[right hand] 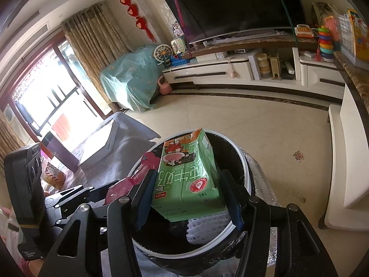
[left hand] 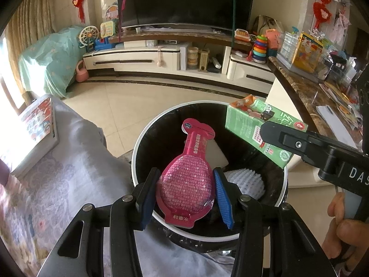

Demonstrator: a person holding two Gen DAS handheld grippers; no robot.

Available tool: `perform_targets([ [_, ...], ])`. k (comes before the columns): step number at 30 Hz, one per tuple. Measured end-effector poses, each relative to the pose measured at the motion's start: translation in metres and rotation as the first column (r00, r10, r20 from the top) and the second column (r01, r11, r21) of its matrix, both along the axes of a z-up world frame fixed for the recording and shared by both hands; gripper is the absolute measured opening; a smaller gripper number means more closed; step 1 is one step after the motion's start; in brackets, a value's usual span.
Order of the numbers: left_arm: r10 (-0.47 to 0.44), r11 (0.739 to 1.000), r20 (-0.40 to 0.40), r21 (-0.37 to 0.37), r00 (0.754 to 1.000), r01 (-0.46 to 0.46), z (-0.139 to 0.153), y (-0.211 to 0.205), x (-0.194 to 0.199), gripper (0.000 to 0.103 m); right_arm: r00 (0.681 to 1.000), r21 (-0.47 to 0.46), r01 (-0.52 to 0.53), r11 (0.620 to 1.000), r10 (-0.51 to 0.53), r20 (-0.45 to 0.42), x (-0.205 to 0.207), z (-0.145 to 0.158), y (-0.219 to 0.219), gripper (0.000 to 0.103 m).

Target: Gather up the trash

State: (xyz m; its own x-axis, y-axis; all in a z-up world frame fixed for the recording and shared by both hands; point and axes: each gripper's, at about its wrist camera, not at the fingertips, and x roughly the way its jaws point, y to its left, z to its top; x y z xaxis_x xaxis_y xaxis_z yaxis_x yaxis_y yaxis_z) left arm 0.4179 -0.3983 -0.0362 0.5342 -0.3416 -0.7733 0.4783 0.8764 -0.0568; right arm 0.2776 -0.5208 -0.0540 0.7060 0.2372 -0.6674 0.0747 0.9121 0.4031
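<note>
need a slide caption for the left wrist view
Left gripper holds a pink pouch over the trash bin; right gripper brings a green carton.

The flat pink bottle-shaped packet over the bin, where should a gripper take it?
Across the wide round body of the flat pink bottle-shaped packet, coming from its base end with a pad on each side edge, as the left gripper has it. The neck is narrow and floppy.
</note>
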Motion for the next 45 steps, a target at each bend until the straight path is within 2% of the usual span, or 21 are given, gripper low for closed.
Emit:
perform_targets([
  [3,0.012,1.000,0.003,0.013,1.000,-0.012,0.002,-0.001,0.001,0.048,1.000,0.022,0.013,1.000,-0.013,0.002,-0.001,0.000,-0.003,0.060],
  [5,0.021,1.000,0.011,0.017,1.000,-0.021,0.004,0.000,-0.002,0.061,1.000,0.038,0.026,0.999,-0.027,0.015,-0.005,0.002,-0.005,0.068],
  [7,0.036,0.999,0.027,0.021,0.999,-0.036,0.006,0.003,-0.006,0.067,0.999,0.041,0.037,0.998,-0.039,0.028,-0.011,0.005,-0.007,0.077],
  [10,0.053,0.999,0.032,0.012,0.998,-0.053,0.006,0.009,-0.016,0.067,0.998,0.054,0.047,0.997,-0.049,0.044,-0.020,0.010,-0.007,0.087],
  [14,0.076,0.997,0.031,-0.034,0.997,-0.075,0.007,0.026,-0.039,0.069,0.997,0.055,0.045,0.997,-0.048,0.053,-0.032,0.017,0.000,0.093],
  [17,0.106,0.992,0.043,-0.081,0.993,-0.102,0.008,0.044,-0.060,0.076,0.997,0.050,0.042,0.998,-0.044,0.059,-0.045,0.020,0.009,0.094],
  [21,0.150,0.980,0.057,-0.142,0.987,-0.140,0.008,0.071,-0.096,0.077,0.997,0.022,0.039,0.999,-0.040,0.072,-0.067,0.023,0.029,0.096],
  [28,0.234,0.956,0.096,-0.204,0.968,-0.211,0.002,0.122,-0.166,0.079,0.990,-0.051,0.072,0.996,-0.065,0.123,-0.116,0.029,0.064,0.099],
  [32,0.272,0.943,0.110,-0.227,0.956,-0.242,-0.003,0.142,-0.203,0.079,0.986,-0.110,0.091,0.990,-0.074,0.148,-0.133,0.032,0.078,0.101],
  [40,0.300,0.936,0.213,-0.255,0.930,-0.244,0.007,0.162,-0.263,0.079,0.966,-0.213,0.138,0.967,-0.084,0.243,-0.167,0.041,0.104,0.103],
  [42,0.302,0.935,0.252,-0.266,0.920,-0.234,0.013,0.168,-0.278,0.082,0.957,-0.234,0.134,0.963,-0.064,0.284,-0.175,0.051,0.109,0.103],
  [45,0.326,0.928,0.326,-0.288,0.888,-0.235,0.023,0.176,-0.299,0.097,0.921,-0.301,0.194,0.934,-0.067,0.385,-0.190,0.071,0.119,0.103],
])
